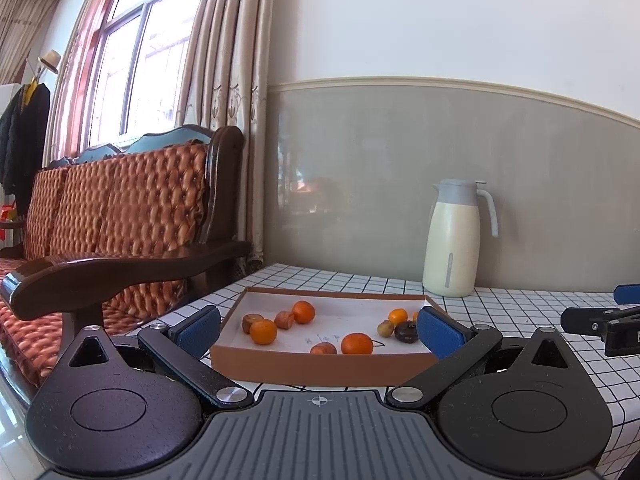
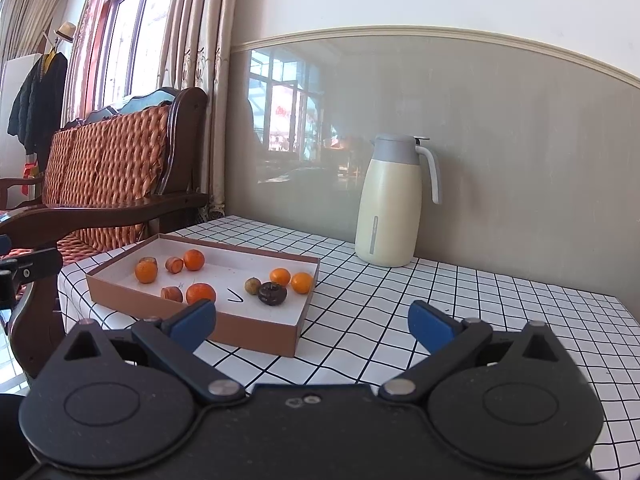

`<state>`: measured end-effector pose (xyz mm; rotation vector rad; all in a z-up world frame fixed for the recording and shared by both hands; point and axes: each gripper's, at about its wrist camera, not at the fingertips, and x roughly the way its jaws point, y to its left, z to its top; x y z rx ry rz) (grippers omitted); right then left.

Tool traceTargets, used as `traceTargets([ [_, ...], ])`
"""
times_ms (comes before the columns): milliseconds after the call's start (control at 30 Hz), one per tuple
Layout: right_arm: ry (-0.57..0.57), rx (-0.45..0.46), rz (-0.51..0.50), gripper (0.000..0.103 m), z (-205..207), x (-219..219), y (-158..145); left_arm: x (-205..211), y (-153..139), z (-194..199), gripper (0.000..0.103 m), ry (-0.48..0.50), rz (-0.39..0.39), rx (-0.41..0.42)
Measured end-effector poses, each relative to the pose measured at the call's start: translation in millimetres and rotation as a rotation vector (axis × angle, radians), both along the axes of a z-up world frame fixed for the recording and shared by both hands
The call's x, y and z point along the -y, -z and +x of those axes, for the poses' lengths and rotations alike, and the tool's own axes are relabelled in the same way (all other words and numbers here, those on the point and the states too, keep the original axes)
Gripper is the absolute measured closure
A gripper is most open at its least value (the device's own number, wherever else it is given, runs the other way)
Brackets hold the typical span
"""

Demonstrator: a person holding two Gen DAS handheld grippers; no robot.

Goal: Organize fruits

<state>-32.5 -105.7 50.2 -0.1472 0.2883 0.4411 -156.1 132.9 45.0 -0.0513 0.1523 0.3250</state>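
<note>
Both the left gripper and right gripper hang spread and empty, so approach 1 orange in the tray from directly above.

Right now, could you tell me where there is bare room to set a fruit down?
Inside the tray, the middle strip is bare. On the checked tablecloth, the stretch between the tray and the jug is bare. The tray's left cluster, around one orange, and its right corner, around the dark fruit, are crowded.

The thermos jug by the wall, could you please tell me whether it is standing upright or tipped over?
Upright. The thermos jug stands on its base on the checked tablecloth, grey lid on top, handle vertical.
</note>
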Motion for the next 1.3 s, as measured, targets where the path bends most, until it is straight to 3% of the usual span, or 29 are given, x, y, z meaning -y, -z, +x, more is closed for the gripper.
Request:
traceTargets([
  [1300, 0.001, -0.009, 0.017, 0.006, 2.1, -1.0, -0.2, 3.1, -0.4, -1.7, 0.0, 0.026, 0.029, 0.001],
])
